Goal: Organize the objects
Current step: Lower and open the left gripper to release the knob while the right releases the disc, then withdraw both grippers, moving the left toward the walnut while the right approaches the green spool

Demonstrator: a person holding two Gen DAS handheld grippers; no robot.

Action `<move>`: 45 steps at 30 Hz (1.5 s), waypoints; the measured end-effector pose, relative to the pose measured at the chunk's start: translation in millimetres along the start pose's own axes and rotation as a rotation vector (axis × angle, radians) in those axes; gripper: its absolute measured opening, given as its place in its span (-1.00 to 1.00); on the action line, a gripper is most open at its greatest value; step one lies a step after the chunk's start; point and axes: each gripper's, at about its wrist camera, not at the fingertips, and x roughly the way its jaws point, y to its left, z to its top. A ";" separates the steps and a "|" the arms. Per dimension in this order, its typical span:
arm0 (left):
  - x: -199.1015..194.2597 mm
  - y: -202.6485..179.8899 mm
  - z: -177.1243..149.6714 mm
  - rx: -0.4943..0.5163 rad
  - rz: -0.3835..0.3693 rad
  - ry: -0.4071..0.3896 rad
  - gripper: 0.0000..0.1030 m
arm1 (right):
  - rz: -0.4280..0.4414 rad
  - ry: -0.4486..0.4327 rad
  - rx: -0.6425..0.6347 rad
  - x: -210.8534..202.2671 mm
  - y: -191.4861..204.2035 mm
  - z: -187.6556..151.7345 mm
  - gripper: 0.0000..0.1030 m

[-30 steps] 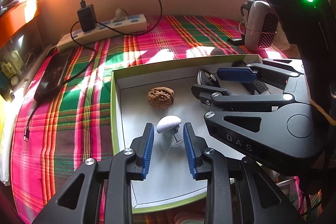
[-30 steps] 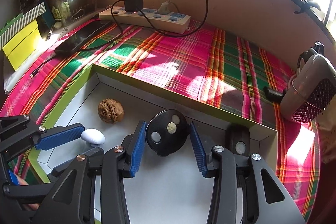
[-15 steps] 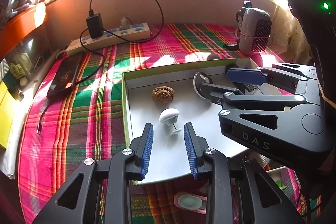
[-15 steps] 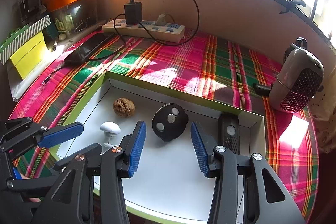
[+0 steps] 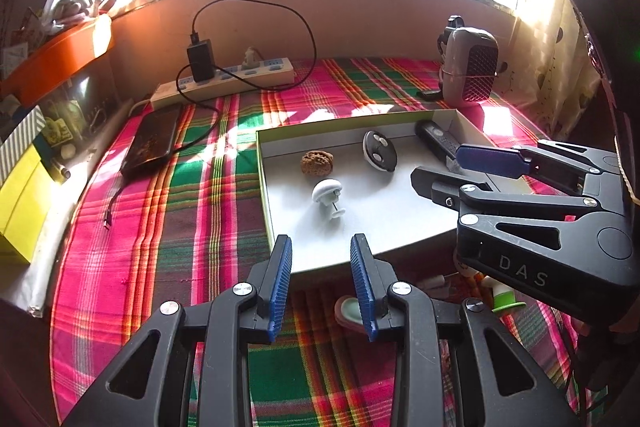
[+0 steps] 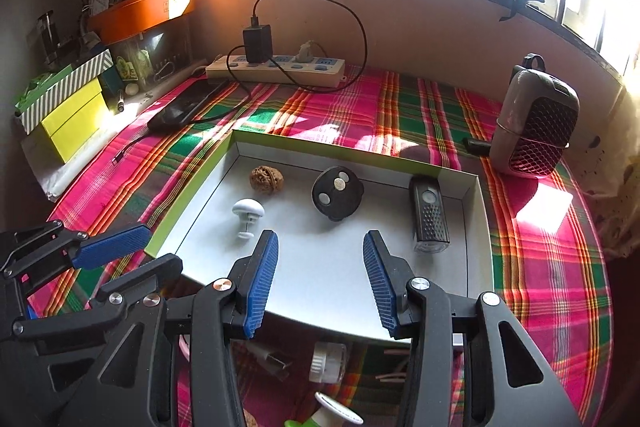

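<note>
Four things already lie in the white box (image 6: 476,211) with the green rim: a walnut (image 6: 266,178) near its far left corner, a small white mushroom-shaped knob (image 6: 248,211) just in front of the walnut, a round black remote (image 6: 337,193) at the middle of the far side, and a slim black remote (image 6: 429,219) along the right wall. All four lie apart from one another.

The left tool (image 5: 322,283) hangs released over the near edge of the box, nothing between its blue pads. The right tool (image 6: 318,281) is released as well, its pads spread over the bare near part of the box floor and empty.

Judging by this, the sorting is partly done. On the plaid cloth (image 6: 540,267) in front of the near edge of the box several small things are left: a pink-and-pale piece (image 5: 349,311), a white cylinder (image 6: 327,362), a green-and-white piece (image 5: 503,297) and a few sticks (image 6: 394,373), mostly hidden under the tools.

The only readable writing is "DAS", printed on the body of the right tool in the left wrist view.
</note>
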 end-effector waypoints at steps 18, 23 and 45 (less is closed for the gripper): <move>-31.9 -13.2 -37.4 0.011 -0.144 -0.009 -0.45 | -0.054 -0.047 0.096 -53.7 -12.1 -60.9 -0.11; -34.1 -26.6 -44.7 0.041 -0.215 0.003 -0.43 | -0.078 -0.056 0.120 -65.3 -18.1 -76.5 -0.11; -10.7 -60.2 -53.7 0.064 -0.277 0.085 -0.36 | -0.083 -0.040 0.203 -79.4 -44.6 -116.1 -0.09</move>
